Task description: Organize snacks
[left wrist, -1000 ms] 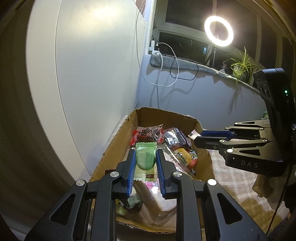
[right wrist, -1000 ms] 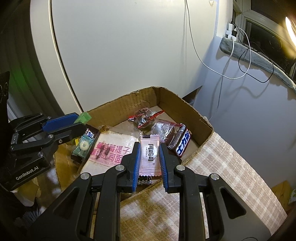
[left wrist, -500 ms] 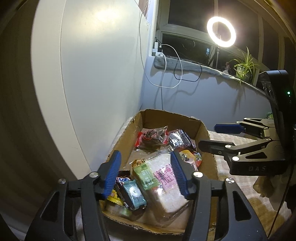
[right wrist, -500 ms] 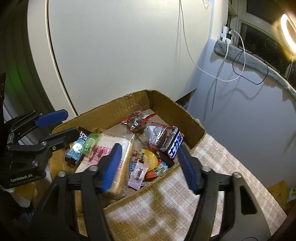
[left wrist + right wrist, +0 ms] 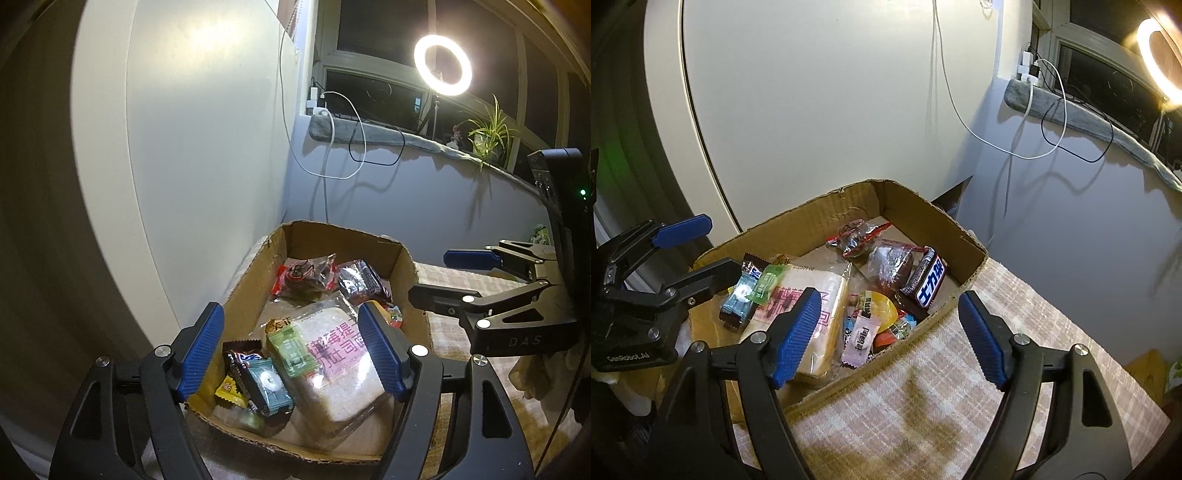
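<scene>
Both grippers hang over a shallow cardboard box (image 5: 916, 206) of snacks that sits on a bench covered with a checked cloth (image 5: 1015, 314), close to a white wall. The left gripper (image 5: 291, 350) has its blue-padded fingers spread wide and holds nothing; below it, at the near end of the box, lies a wrapped slice of bread (image 5: 343, 365) with pink lettering, a small green packet (image 5: 293, 349) resting on its near corner. Just beside that packet sit a pale blue sweet (image 5: 267, 382), a dark chocolate bar (image 5: 240, 365) and a yellow sweet (image 5: 231, 391), overlapping one another. The right gripper (image 5: 897, 332) is likewise spread and empty, above the box's near edge. Under it a pink sachet (image 5: 862, 339) leans against the bread's side, touching a yellow round packet (image 5: 877, 306). Farther in, a dark bar with white characters (image 5: 929, 278) rests tilted against the right wall of the box, next to a clear bag of dark red pieces (image 5: 888, 264) and a red-trimmed wrapper (image 5: 855, 236) near the far corner. A ring light (image 5: 442, 65) glows above the window ledge, a potted plant (image 5: 491, 134) to its right.
</scene>
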### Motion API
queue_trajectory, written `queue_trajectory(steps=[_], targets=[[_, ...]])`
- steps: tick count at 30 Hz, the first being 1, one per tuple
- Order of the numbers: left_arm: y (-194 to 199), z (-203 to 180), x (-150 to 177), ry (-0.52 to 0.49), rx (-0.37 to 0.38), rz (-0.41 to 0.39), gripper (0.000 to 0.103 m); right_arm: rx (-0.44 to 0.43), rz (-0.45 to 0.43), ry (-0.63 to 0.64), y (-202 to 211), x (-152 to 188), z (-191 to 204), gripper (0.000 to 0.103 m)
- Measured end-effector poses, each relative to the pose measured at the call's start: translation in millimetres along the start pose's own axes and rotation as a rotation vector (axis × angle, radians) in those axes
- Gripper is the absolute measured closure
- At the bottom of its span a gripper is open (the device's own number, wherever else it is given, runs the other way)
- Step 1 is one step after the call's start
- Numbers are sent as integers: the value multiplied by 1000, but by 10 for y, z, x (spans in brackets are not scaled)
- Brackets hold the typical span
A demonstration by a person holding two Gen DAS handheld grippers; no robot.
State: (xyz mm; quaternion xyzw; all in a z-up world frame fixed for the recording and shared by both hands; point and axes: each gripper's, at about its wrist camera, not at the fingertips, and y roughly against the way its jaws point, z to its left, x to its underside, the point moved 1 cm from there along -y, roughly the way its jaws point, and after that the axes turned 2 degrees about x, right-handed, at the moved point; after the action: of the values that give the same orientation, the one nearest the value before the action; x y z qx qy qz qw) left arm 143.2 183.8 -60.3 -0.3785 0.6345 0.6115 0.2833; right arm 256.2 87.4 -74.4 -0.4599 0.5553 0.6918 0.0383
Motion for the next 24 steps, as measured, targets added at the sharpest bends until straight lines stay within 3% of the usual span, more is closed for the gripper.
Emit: queue_trajectory(steps=[10, 13, 21, 24], targets=[[76, -40, -3, -9, -20, -14, 28, 2, -21, -26, 140, 90, 1, 23], [103, -73, 7, -22, -25, -22, 28, 8, -36, -28, 212, 114, 12, 15], [191, -166, 38, -46, -40, -40, 28, 18, -69, -38, 452, 203, 18, 14], [217, -202, 53, -54, -41, -41, 22, 23, -71, -49, 525, 258, -2, 14]])
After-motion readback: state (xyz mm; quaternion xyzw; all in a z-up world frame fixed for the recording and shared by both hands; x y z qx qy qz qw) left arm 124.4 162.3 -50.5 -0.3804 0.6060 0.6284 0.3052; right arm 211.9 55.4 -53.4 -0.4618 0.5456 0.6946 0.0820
